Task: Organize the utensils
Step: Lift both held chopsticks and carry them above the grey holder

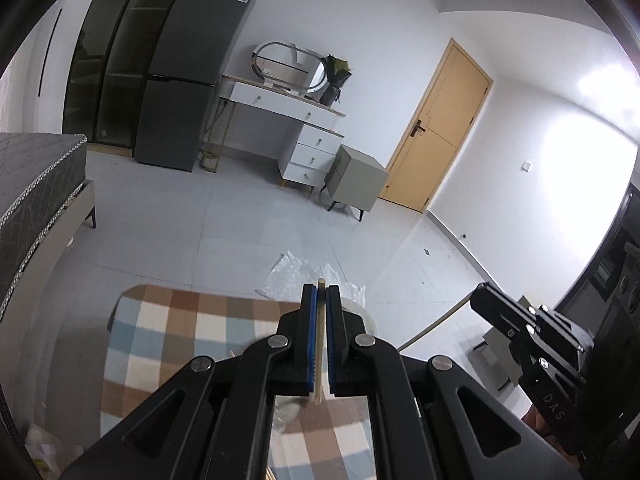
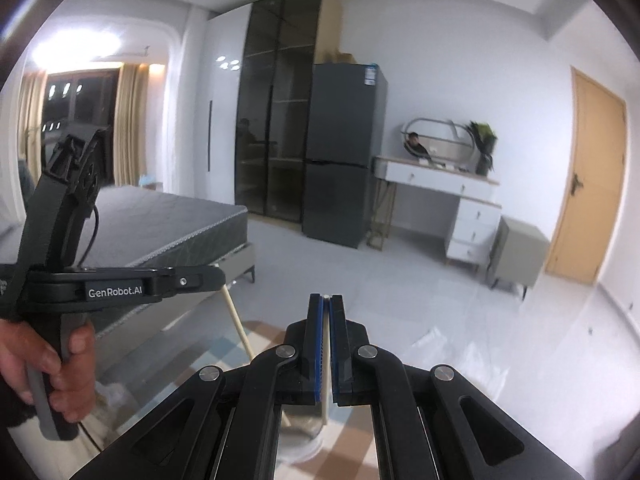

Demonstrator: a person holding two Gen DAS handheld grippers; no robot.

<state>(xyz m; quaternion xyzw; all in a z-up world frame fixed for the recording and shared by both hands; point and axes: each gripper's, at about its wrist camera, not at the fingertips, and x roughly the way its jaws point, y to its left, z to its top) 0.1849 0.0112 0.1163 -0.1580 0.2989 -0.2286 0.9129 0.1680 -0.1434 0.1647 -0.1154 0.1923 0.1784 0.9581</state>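
My left gripper [image 1: 321, 289] is shut on a pale wooden chopstick [image 1: 319, 344] that runs between its blue pads, held above a checked tablecloth [image 1: 188, 332]. My right gripper [image 2: 326, 298] is shut on another pale chopstick [image 2: 326, 360], above a clear container [image 2: 302, 436] standing on the cloth. In the right wrist view the left gripper [image 2: 216, 276] shows at the left, with its chopstick [image 2: 239, 326] hanging down from it. In the left wrist view the right gripper [image 1: 478, 298] shows at the right, its chopstick [image 1: 434, 326] slanting down-left.
The checked cloth covers a glass-topped table [image 2: 132, 364]. A crumpled plastic sheet [image 1: 296, 276] lies on the tiled floor beyond. A bed [image 2: 160, 224], a dark fridge [image 2: 344, 156], a white dresser [image 2: 452, 192] and a wooden door [image 2: 592, 176] stand further off.
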